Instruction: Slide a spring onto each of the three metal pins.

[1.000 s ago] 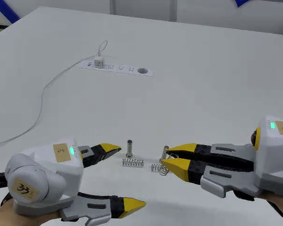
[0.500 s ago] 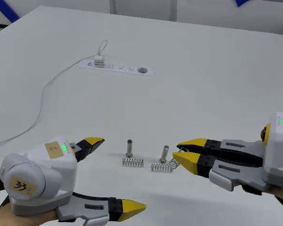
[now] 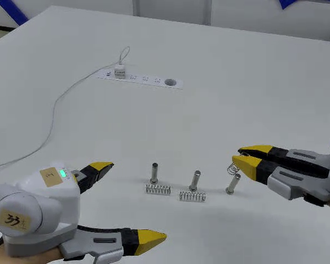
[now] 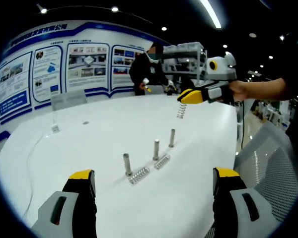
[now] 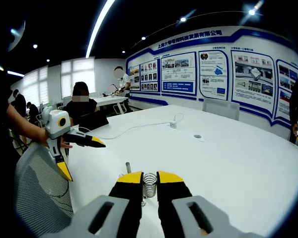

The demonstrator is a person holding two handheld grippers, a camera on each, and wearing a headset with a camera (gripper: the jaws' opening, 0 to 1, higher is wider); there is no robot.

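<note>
Just above the rightmost pin (image 3: pixel 231 183), the right hand-held gripper (image 3: pixel 239 155) has its jaws nearly closed on the top coils of a spring (image 3: pixel 232 168), which hangs free below the tips. To do this step well, I judge that the spring's open lower end should be centred over the pin's top, with its axis lined up with the pin, before lowering. A slow, straight descent should keep the coils from snagging on the pin's top. Release should wait until the spring is well down the shaft. The left hand-held gripper (image 3: pixel 126 202) hovers wide open and empty, near the person. The spring is a short, thin, silvery wire coil. Two more springs (image 3: pixel 158 190) lie flat on the white surface (image 3: pixel 236 82), each just beside one of the other two pins (image 3: pixel 154 172), which are both bare.
</note>
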